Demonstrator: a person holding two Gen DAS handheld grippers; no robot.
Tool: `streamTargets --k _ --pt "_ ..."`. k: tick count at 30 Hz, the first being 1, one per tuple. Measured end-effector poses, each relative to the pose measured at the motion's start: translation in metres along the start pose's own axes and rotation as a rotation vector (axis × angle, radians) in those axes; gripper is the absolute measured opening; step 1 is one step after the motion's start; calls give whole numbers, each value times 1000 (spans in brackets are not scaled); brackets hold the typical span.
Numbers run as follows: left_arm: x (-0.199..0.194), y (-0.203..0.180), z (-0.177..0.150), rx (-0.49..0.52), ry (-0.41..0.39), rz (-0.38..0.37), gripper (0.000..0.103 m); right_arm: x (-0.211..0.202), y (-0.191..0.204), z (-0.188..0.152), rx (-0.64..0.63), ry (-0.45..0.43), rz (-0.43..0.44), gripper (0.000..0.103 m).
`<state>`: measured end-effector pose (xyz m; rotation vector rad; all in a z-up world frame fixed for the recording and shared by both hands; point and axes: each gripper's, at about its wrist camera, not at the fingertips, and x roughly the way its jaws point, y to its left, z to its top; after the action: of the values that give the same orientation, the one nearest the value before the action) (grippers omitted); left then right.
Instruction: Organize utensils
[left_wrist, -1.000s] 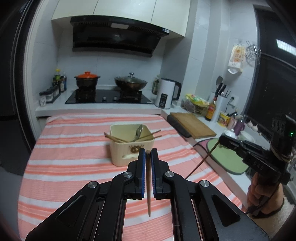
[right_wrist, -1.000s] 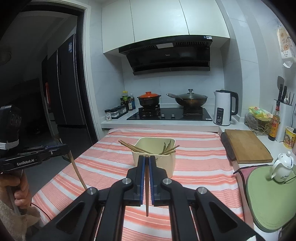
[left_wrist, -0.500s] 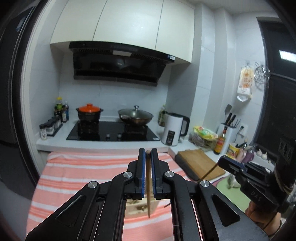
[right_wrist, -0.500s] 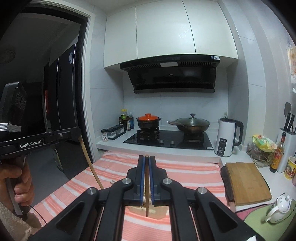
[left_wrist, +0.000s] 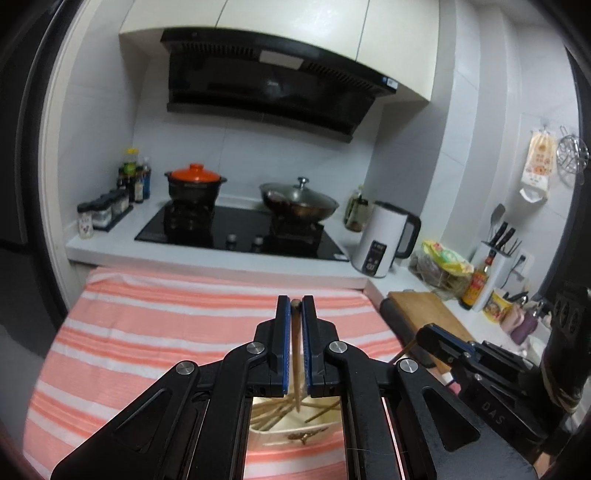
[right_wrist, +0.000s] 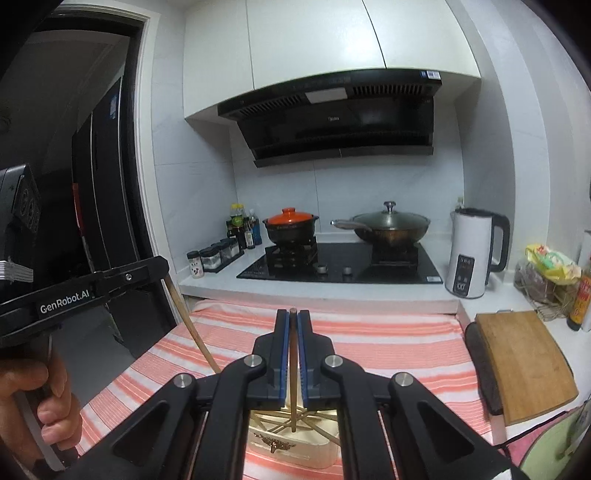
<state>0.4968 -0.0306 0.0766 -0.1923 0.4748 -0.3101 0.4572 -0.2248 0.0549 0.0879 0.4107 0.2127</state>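
Both grippers moved fwd over cream plastic utensil holder (right_wrist: 291, 443), now half hidden; left gripper (left_wrist: 295, 306) & right gripper (right_wrist: 293, 318) each clamped on a wooden chopstick (left_wrist: 296, 354); striped orange-white cloth (left_wrist: 166, 332).

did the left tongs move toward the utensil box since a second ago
Yes. The left tongs moved forward toward the stove; the utensil box, formerly ahead of the tips, now sits beneath them.

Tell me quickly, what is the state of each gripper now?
Left gripper: closed, holding a chopstick.
Right gripper: closed, holding another chopstick.

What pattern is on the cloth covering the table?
The tablecloth has orange-pink and white stripes, clearest in the right wrist view.
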Motion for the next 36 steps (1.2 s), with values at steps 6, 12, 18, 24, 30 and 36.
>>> streamTargets --k 6,12,18,24,30,36 --pt "50 15 -33 -12 139 33 4 63 -15 -36 75 235 14 5" --pt "61 22 -55 -41 221 5 37 71 -22 -41 135 278 32 8" --pt "19 18 -54 -13 133 43 96 33 -14 -23 81 164 -3 70" --pt "-37 2 -71 10 80 22 103 -31 5 -20 41 69 -49 84" --pt "-95 -22 -115 98 85 131 103 -101 28 -49 2 58 -119 98" --pt "-145 -33 -147 144 82 276 103 -162 48 -80 -15 46 -199 103"
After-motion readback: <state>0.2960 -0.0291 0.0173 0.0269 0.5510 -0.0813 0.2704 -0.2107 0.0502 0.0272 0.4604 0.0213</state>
